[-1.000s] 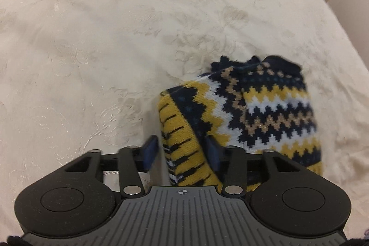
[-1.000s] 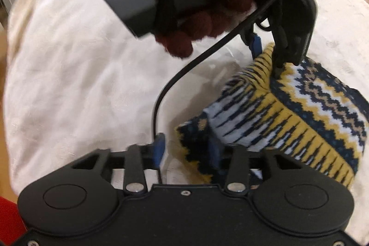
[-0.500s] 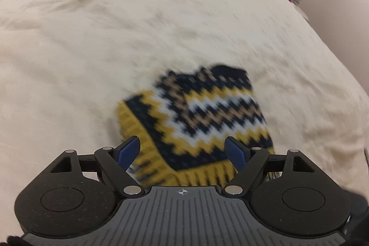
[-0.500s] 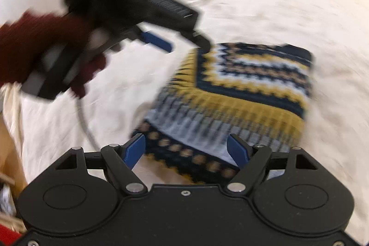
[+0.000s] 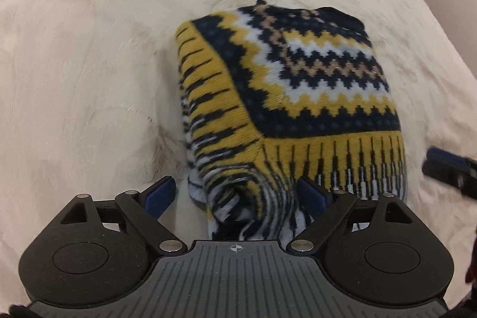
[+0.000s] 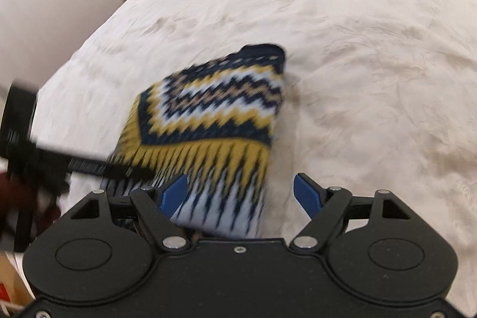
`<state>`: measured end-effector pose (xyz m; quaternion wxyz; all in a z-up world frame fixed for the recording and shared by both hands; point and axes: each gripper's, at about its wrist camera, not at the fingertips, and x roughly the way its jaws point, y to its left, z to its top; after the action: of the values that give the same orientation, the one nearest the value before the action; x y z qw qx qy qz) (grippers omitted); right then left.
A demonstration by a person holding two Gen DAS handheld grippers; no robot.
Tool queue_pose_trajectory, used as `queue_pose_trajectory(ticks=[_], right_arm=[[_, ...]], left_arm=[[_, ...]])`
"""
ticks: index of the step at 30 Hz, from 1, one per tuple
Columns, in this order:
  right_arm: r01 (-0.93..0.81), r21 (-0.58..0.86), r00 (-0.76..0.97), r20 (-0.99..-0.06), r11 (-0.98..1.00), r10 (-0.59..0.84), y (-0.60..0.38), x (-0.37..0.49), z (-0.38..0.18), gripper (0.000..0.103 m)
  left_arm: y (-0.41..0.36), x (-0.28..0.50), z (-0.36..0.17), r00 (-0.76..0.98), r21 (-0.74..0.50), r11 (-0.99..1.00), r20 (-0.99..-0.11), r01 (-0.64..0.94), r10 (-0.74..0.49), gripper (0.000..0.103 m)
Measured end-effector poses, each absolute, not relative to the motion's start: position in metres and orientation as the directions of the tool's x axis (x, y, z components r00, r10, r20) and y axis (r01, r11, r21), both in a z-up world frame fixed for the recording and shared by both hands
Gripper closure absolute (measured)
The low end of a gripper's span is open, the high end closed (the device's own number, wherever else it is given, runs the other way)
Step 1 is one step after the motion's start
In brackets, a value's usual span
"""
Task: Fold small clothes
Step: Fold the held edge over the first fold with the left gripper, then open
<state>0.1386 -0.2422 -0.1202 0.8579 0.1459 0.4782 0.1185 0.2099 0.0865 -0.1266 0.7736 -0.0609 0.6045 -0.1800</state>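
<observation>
The knit, patterned in navy, yellow and white zigzags, lies folded into a compact block on the cream bed. Both grippers have just been opening. The left gripper now stands spread, its blue pads on either side of the near-left corner of the knit without pressing on it. The right gripper is spread too: the fringe-patterned near edge sits between its pads, the left pad over the cloth, the right one over bare bed, neither clamping.

The step in hand looks like letting go after a fold and checking the result. To do it well, keep both grippers wide while backing off, so that no pad snags a loop of yarn and drags the top layer. Draw each one away along the line of its fingers, not sideways across the stack.

The near-left corner looks loose: white and black layers bulge out beneath the yellow band, so the edges there are not flush. If another touch is wanted, a light tuck or press on that corner would square it, with the other gripper steadying the far side. The soft bed gives under pressure, so press gently.
</observation>
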Motion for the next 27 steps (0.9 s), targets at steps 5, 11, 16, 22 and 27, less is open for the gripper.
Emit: queue_pose_trajectory(ticks=[5, 11, 16, 22, 27], right_arm=[[-0.009, 0.463, 0.493, -0.769, 0.886, 0.407, -0.256, 0.177, -0.134, 0.021], [0.044, 0.614, 0.473, -0.708, 0.788, 0.525, -0.263, 0.213, -0.156, 0.013], [0.074, 0.650, 0.449, -0.699, 0.756, 0.557, -0.267, 0.231, -0.174, 0.012], [0.072, 0.696, 0.400, -0.677, 0.715, 0.618, -0.266, 0.244, -0.191, 0.008], [0.082, 0.726, 0.372, -0.658, 0.683, 0.655, -0.265, 0.246, -0.205, 0.008]], left_arm=[[0.098, 0.211, -0.130, 0.172, -0.379, 0.914, -0.900, 0.147, -0.401, 0.013], [0.109, 0.207, -0.138, 0.117, -0.491, 0.867, -0.860, 0.082, -0.497, 0.013], [0.100, 0.201, -0.147, 0.065, -0.561, 0.823, -0.822, 0.089, -0.566, 0.008], [0.082, 0.210, -0.157, 0.052, -0.594, 0.801, -0.800, 0.078, -0.598, 0.001], [0.084, 0.218, -0.159, 0.040, -0.647, 0.762, -0.761, 0.013, -0.647, 0.001]])
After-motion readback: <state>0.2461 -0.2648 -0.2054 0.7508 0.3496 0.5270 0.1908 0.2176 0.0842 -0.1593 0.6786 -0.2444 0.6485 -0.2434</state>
